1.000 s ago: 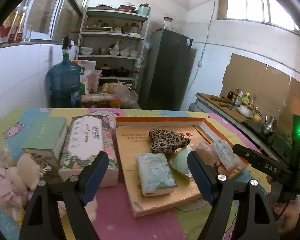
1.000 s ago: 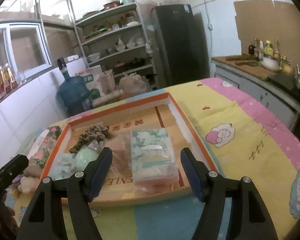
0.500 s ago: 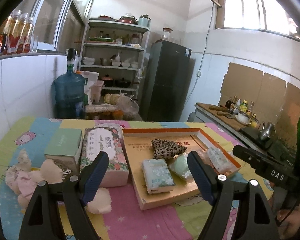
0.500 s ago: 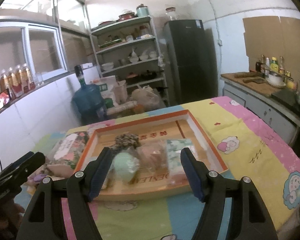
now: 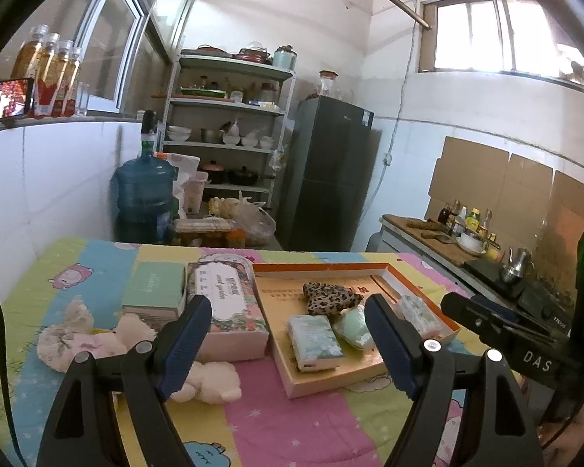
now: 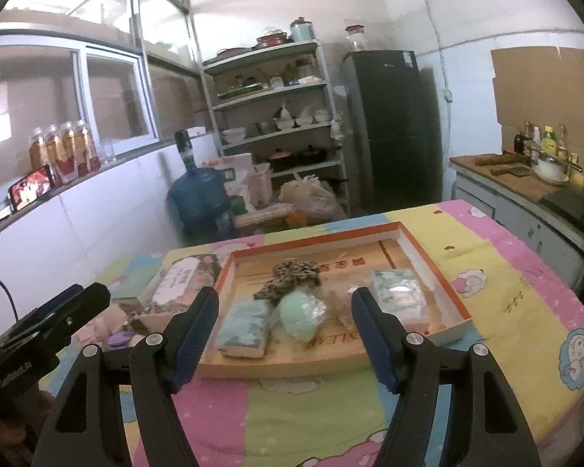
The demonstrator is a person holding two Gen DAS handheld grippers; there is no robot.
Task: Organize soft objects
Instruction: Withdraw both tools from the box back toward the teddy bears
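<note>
Both the left tongs [image 5: 282, 344] and the right tongs [image 6: 286, 336] stood wide apart, holding nothing, above the surface [image 6: 498, 268]; the orange-rimmed tray [image 6: 405, 238] held a leopard-print pouch [image 6: 292, 274], a green pouch [image 6: 301, 313] and wrapped packs; plush toys [image 5: 97, 336] lay left of the floral box [image 5: 229, 303].

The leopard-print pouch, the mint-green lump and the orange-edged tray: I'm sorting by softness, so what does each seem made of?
Leopard-print pouch: probably fabric, matte, with a slumped, uneven outline. Mint-green lump: something soft and pale, wrapped in clear plastic film that glints and wrinkles; what is inside I can't tell. Orange-edged tray: looks like printed cardboard, a shallow box lid with straight thin walls and a flat, dull base.
</note>
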